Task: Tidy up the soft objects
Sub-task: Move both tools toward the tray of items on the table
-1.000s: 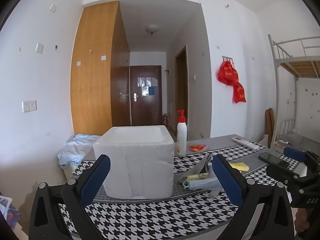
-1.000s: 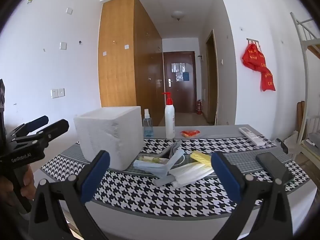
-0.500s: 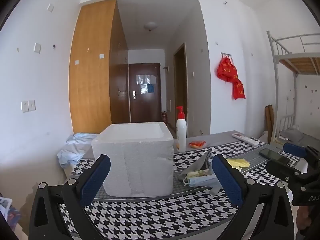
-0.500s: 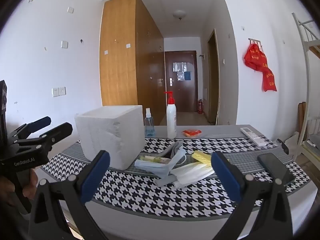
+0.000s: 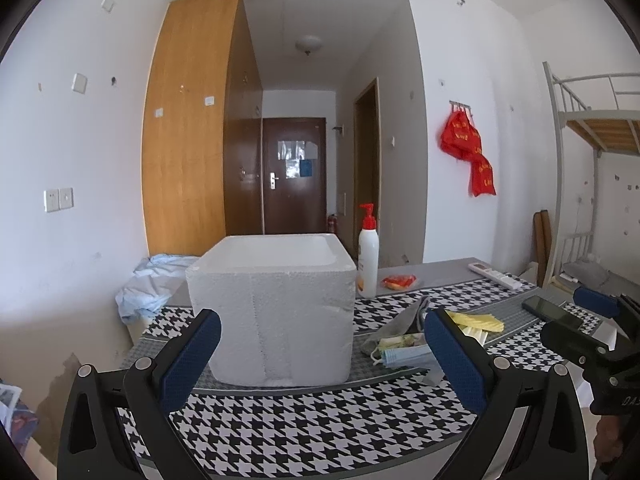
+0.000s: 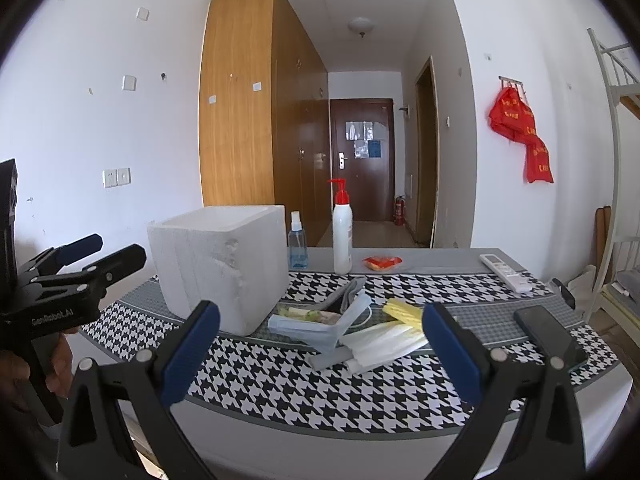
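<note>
We count one white foam box [image 6: 218, 268] on the houndstooth table [image 6: 280, 384], two bottles behind it (a small blue spray bottle [image 6: 298, 246] and a red-capped pump bottle [image 6: 342, 232]), then one remote [image 6: 505, 271] and one phone [image 6: 550, 334]. The soft stuff [image 6: 352, 332] is heaped at 3 o'clock of the box: blue masks, grey cloth, yellow and white folded pieces, maybe five items, hard to separate. Our left gripper [image 5: 322, 354] and right gripper [image 6: 320, 344] both gape wide, holding nothing.
</note>
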Available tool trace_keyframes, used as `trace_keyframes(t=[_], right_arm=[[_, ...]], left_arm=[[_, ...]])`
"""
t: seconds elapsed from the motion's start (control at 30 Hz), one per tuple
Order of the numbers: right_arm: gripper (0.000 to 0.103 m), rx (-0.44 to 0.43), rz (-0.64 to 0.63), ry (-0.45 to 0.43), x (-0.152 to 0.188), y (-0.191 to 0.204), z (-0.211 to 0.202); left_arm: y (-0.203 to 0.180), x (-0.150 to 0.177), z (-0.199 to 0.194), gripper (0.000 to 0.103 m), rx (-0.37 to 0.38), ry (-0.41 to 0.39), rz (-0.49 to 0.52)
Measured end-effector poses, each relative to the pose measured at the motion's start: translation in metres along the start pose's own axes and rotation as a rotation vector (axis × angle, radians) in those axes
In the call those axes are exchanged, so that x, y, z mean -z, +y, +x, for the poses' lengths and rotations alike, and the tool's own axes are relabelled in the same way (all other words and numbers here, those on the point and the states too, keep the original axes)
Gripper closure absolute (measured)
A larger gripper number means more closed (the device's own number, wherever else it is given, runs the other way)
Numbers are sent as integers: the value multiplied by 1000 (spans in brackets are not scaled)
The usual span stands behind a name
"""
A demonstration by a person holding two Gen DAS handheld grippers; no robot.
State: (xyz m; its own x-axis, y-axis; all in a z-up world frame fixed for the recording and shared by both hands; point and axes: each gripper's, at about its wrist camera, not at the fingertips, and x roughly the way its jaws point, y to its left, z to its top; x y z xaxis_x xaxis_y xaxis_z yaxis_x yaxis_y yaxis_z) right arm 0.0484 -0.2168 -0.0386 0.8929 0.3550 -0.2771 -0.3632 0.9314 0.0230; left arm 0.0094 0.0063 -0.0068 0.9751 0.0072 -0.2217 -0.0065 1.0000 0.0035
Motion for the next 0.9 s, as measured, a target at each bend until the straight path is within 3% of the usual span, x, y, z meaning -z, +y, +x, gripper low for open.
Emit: trace_keyframes(t=[0.9], right_arm=[[1,32,19,24,-1,-21,3]], left_arm=[[-20,-3,12,1,43,20,19]])
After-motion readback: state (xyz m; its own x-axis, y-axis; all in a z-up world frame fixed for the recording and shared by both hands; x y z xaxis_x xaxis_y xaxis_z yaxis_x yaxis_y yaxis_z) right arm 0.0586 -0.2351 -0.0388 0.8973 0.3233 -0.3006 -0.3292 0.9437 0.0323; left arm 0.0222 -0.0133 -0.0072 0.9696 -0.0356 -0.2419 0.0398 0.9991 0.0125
